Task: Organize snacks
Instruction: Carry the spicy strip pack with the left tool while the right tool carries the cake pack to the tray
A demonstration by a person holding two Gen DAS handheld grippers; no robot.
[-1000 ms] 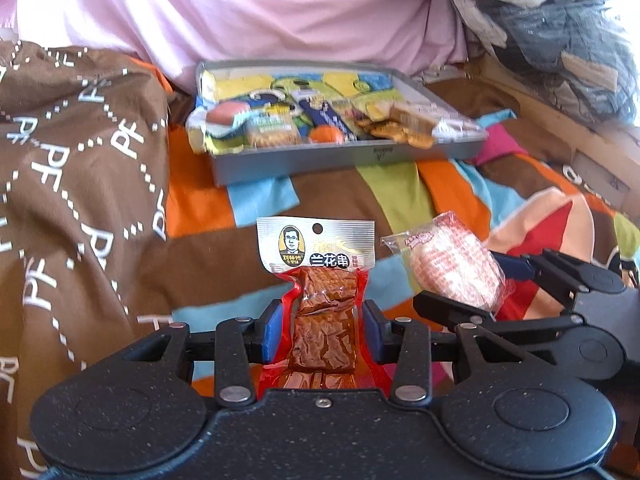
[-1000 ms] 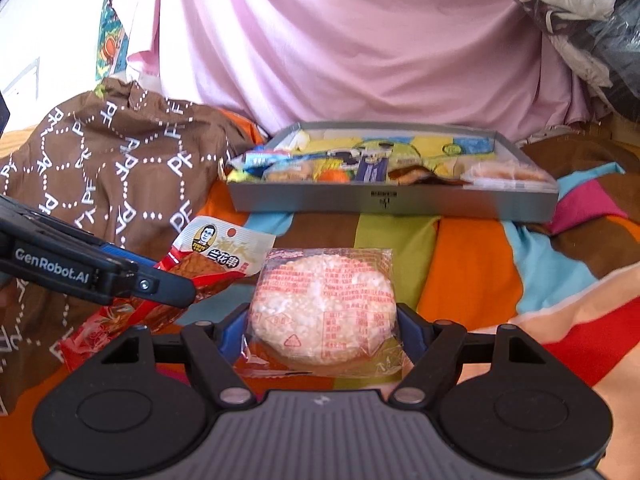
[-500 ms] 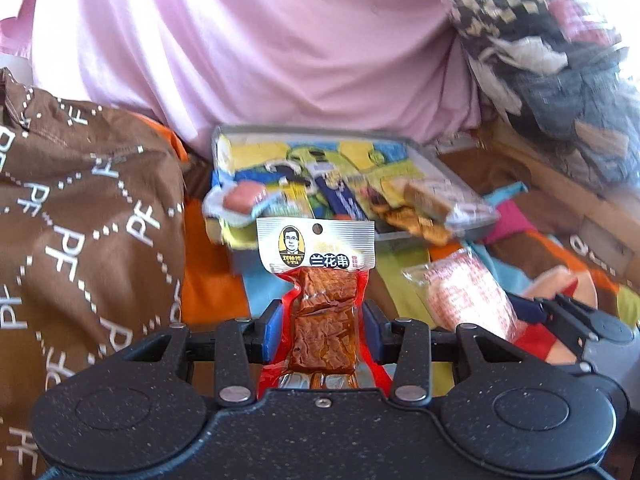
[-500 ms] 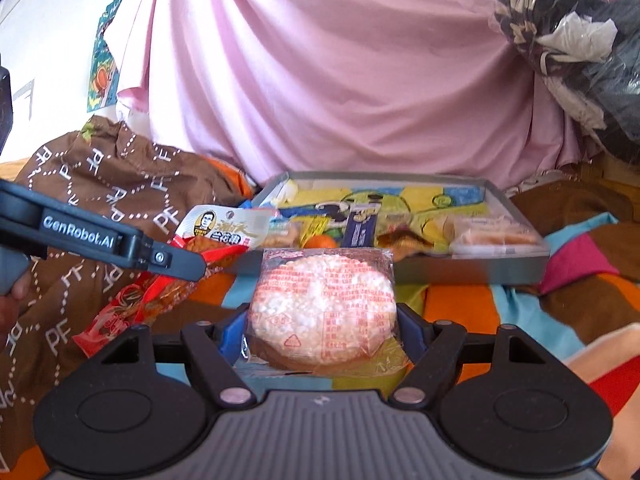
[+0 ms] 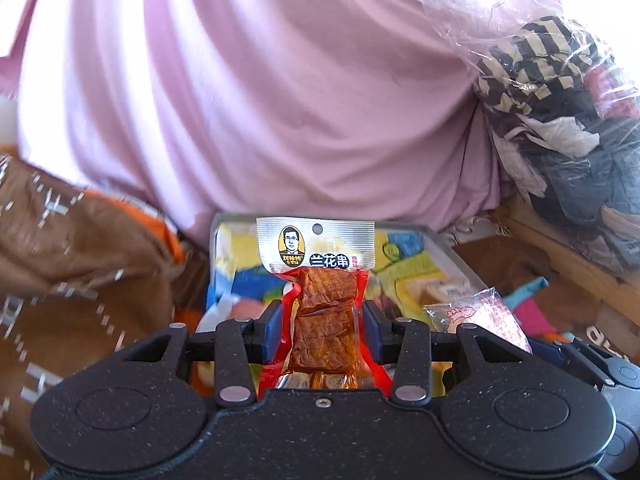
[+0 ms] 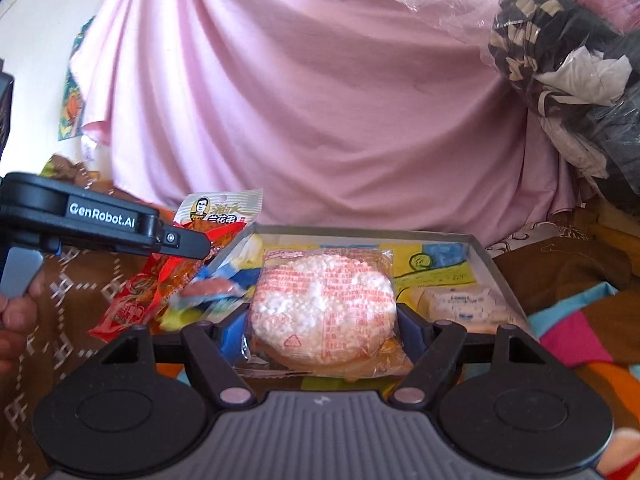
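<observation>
Two snacks are in your tongs, one in each. Your left gripper (image 5: 323, 328) is clamped on the red tofu-skewer packet (image 5: 320, 304), which stands upright between the blue pads with its silver header above the fingertips. Your right gripper (image 6: 323, 326) is closed around the round rice cracker pack (image 6: 322, 308), held flat-faced toward the camera. Ahead of both tongs, just past the fingertips, sits the grey tray (image 6: 486, 258), with wrapped snacks already inside: a pale packet (image 6: 460, 304) lies ahead and right of the right tongs, a blue-and-yellow wrapper (image 6: 216, 292) ahead and left. Beyond the tray hangs a pink sheet (image 6: 320, 100). From the right wrist view, your left gripper sits up and to the left, beside the tray's left edge.
</observation>
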